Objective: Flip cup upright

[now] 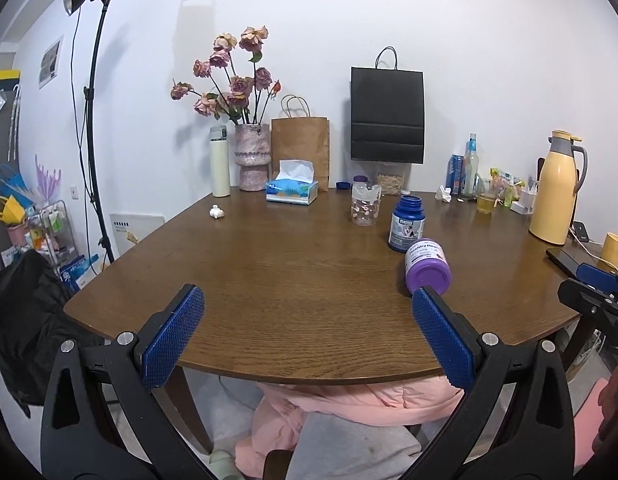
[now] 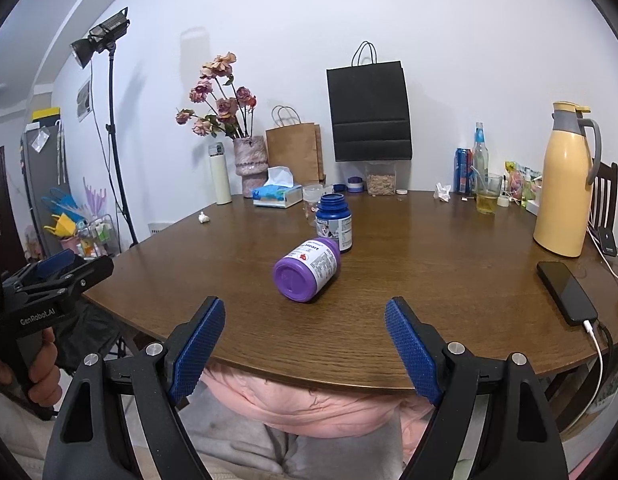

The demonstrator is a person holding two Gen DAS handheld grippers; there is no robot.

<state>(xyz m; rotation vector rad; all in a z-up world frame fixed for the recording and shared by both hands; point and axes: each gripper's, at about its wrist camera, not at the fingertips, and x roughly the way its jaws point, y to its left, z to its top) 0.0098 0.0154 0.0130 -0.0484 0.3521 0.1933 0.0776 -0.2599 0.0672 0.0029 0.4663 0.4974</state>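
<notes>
Blue pads of the right hand-held gripper (image 2: 305,350) stand wide apart and empty at the near edge of the tabletop (image 2: 449,288), aimed at the purple bottle (image 2: 307,270) that lies on its side just ahead. Its flat purple end faces the camera, and its far end lies just in front of the upright blue bottle (image 2: 335,222); whether they touch I cannot tell. If this toppled container is the "cup" meant, nothing of the task is done: it is not gripped, not lifted, not stood up. The left hand-held gripper (image 1: 309,332) is likewise spread wide and empty, over the near edge further left, with the purple bottle off by its right pad. By my reading, reach, grasp, turning upright and release all remain.
</notes>
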